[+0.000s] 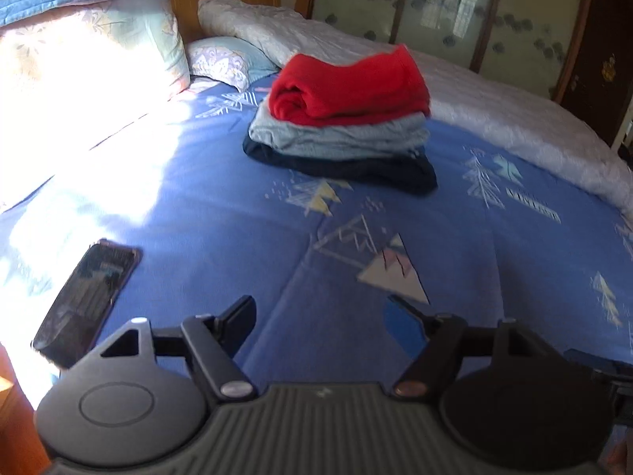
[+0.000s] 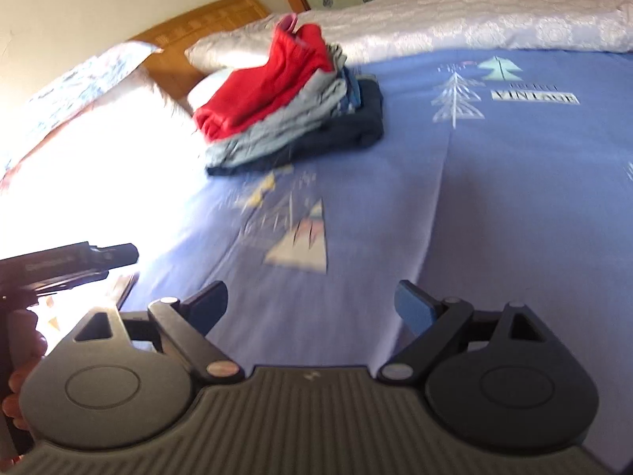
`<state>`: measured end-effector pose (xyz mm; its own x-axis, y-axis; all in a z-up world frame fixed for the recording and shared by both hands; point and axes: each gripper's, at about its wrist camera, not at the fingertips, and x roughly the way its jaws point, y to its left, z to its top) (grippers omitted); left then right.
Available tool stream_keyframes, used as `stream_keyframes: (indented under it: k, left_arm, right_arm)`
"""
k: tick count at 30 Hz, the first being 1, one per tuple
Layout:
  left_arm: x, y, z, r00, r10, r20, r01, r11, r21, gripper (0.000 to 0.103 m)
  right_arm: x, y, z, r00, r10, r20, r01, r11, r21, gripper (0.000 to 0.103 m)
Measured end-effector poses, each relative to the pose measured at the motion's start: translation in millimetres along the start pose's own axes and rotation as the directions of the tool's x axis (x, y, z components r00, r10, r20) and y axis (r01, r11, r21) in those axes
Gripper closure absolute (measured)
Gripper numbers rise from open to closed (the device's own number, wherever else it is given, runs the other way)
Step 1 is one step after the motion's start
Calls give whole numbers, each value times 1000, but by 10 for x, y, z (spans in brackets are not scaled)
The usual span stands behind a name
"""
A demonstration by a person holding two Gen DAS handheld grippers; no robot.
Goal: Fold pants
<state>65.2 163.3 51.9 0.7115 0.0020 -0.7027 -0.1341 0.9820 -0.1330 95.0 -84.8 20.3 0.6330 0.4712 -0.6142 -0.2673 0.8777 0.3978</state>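
A stack of folded clothes lies on the blue patterned bedsheet (image 1: 198,198): red pants (image 1: 352,87) on top, a grey garment (image 1: 340,138) under them, a dark navy one (image 1: 356,168) at the bottom. The same stack, led by the red pants (image 2: 261,95), shows in the right wrist view. My left gripper (image 1: 322,320) hovers over bare sheet well short of the stack, open, nothing between its fingers. My right gripper (image 2: 312,308) is also open and empty above the sheet (image 2: 474,198). The left gripper's body (image 2: 67,265) shows at the left edge of the right wrist view, held by a hand.
A dark phone (image 1: 85,301) lies on the sheet near my left gripper. Pillows (image 1: 91,51) lean on the wooden headboard (image 1: 225,4). A rolled white quilt (image 1: 474,99) runs along the far side, before glass wardrobe doors (image 1: 455,4). Strong sunlight washes out the sheet's left part.
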Motion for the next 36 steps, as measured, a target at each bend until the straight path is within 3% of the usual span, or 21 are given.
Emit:
stream_keyframes:
  k: [4, 8, 11, 15, 21, 36]
  left_arm:
    - [-315, -196, -317, 1000, 6, -7, -6, 1000, 26, 27]
    - [-570, -268, -338, 999, 19, 30, -20, 999, 45, 20]
    - [-773, -286, -319, 995, 45, 88, -48, 998, 38, 9]
    - [-931, -363, -355, 992, 48, 117, -54, 997, 54, 3]
    - [-882, -483, -421, 993, 39, 111, -53, 991, 121, 0]
    - [-778, -478, -450, 992, 88, 92, -100, 987, 129, 0]
  right_arm:
    - [-317, 124, -254, 1000, -16, -10, 16, 1000, -19, 10]
    - [-594, 228, -394, 998, -49, 25, 50, 996, -68, 9]
    - [-751, 250, -451, 998, -46, 42, 47, 998, -37, 8]
    - [-913, 329, -511, 995, -53, 86, 56, 998, -35, 6]
    - [-921, 374, -648, 994, -56, 95, 58, 998, -17, 4]
    - [-838, 347, -715, 994, -80, 68, 79, 997, 16, 4]
